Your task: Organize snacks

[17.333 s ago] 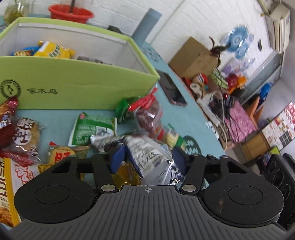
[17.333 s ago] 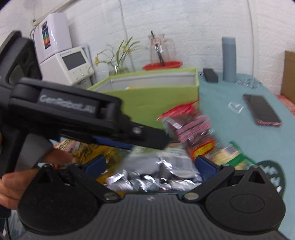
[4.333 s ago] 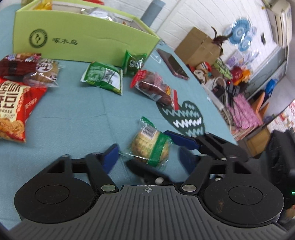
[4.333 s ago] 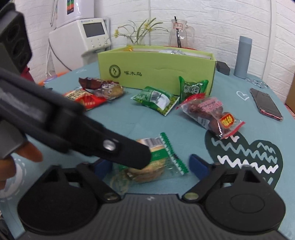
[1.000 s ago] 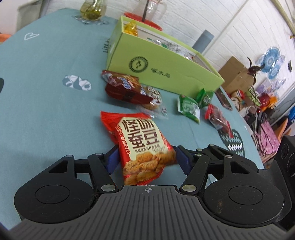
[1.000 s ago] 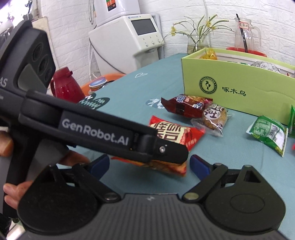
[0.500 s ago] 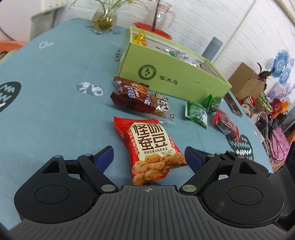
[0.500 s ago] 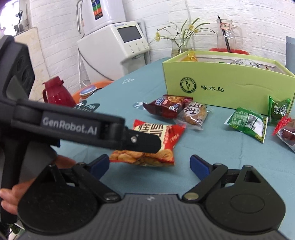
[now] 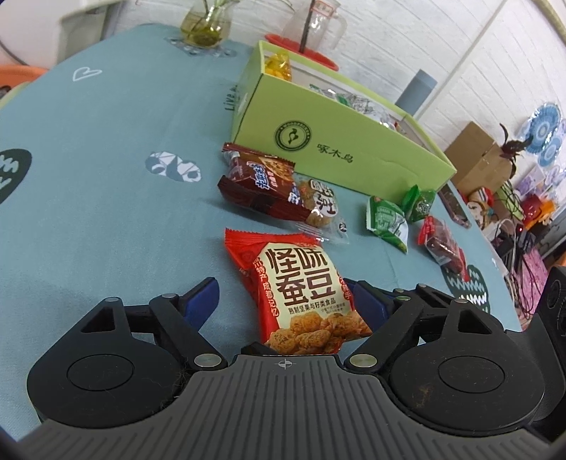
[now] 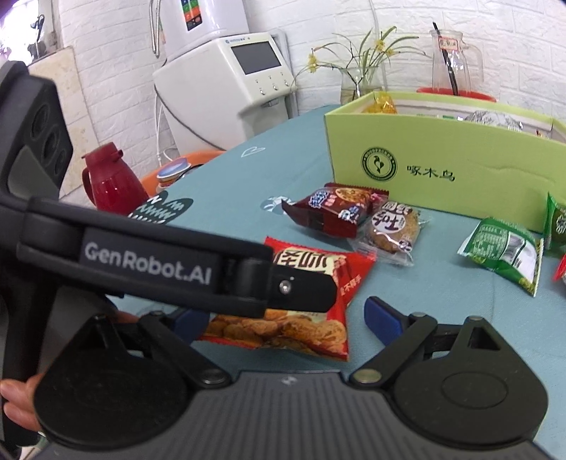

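We take the green box [image 9: 357, 141] as our landmark; it stands open-topped on the teal tablecloth [image 9: 99, 184], with a few wrapped snacks showing inside.

Going left to right in the left wrist view, we see a vase [image 9: 207, 26] behind the box's far left corner and a glass jug [image 9: 315, 23] just behind the box. In front of the box's near left corner lies a brown packet [image 9: 260, 184], touching a round cookie in a clear wrapper [image 9: 320, 207] on its right. Nearer to us than both, well in front of the box, lies the red bag [image 9: 300, 290]. Our left gripper [image 9: 283, 300] has its blue pads spread to either side of that bag; the left pad stands clear of it, while the right pad sits just at its edge, and we cannot tell whether it touches. The bag lies flat on the cloth.

Further right, in front of the box's right end, lie a green packet [image 9: 387, 221], a smaller green packet [image 9: 421, 203] and a red-topped clear pack [image 9: 442, 244].

In the right wrist view, our right gripper [image 10: 283, 318] also stands wide apart around the red bag's lower end, pinching nothing, with the left tool's arm crossing in front.
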Demonstrator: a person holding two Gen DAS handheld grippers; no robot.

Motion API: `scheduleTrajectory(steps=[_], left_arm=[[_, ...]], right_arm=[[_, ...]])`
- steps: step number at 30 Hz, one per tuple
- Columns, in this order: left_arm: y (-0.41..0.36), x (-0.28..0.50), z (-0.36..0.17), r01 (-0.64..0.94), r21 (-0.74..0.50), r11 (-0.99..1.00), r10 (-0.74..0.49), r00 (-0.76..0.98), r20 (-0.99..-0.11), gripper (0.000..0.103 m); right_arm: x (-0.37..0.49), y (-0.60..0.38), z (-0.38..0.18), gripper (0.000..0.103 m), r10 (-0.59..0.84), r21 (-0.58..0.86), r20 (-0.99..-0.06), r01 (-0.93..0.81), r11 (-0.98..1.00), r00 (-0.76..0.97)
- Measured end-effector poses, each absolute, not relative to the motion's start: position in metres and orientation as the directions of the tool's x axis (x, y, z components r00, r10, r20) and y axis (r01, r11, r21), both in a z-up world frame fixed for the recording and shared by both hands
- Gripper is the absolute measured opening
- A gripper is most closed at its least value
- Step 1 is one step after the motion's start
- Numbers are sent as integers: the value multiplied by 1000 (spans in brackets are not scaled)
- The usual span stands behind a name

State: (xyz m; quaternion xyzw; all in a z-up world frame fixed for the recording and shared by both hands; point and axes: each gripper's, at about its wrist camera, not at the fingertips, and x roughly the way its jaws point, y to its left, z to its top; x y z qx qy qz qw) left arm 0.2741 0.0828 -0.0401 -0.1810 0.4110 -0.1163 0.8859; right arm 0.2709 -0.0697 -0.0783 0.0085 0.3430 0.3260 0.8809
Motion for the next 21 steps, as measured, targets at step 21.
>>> scheduleTrajectory(steps=[21], left_arm=[[67, 239, -42, -58, -323, 945, -187, 713, -676, 70]], right_arm=[[262, -69, -78, 93, 558, 157, -648, -626, 764, 518]])
